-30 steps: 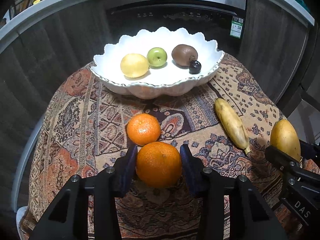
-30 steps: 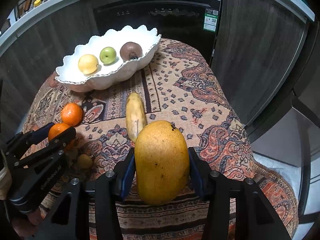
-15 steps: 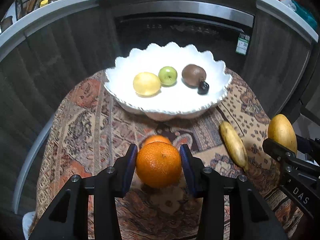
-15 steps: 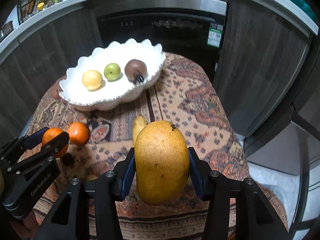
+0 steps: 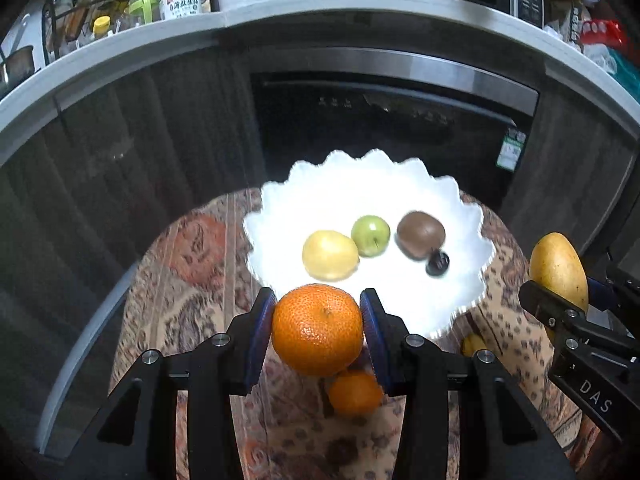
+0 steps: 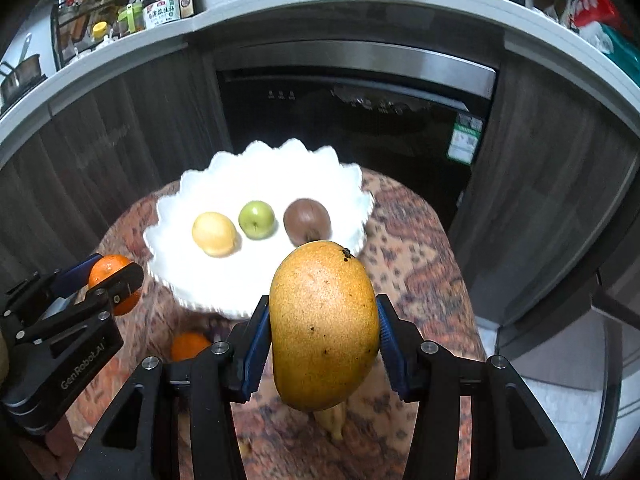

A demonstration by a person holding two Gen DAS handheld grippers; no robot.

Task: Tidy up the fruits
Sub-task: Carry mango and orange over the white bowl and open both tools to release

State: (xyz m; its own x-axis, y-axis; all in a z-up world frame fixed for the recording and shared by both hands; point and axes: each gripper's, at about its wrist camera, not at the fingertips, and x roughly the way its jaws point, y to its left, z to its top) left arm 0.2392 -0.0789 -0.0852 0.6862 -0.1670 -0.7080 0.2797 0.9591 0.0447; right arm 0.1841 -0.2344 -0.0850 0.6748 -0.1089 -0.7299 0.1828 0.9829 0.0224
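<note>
My left gripper (image 5: 318, 330) is shut on an orange (image 5: 317, 329), held in the air in front of the white scalloped bowl (image 5: 460, 276). My right gripper (image 6: 323, 332) is shut on a yellow mango (image 6: 324, 324), also lifted, near the bowl's (image 6: 172, 264) front rim. In the bowl lie a yellow fruit (image 5: 329, 255), a green apple (image 5: 370, 235), a brown kiwi (image 5: 420, 234) and a small dark fruit (image 5: 437, 263). A second orange (image 5: 354, 394) rests on the patterned cloth below the held one. A banana tip (image 6: 334, 420) peeks out under the mango.
The round table carries a patterned cloth (image 5: 192, 320). Behind it stand dark cabinets and a built-in appliance (image 5: 380, 120). Bottles (image 5: 180, 0) crowd the white counter above. Grey floor (image 6: 560, 400) shows to the right of the table.
Both grippers have risen and moved toward the bowl, carrying the orange and the mango. The second orange and the banana have dropped lower in view, partly hidden behind the held fruit.
</note>
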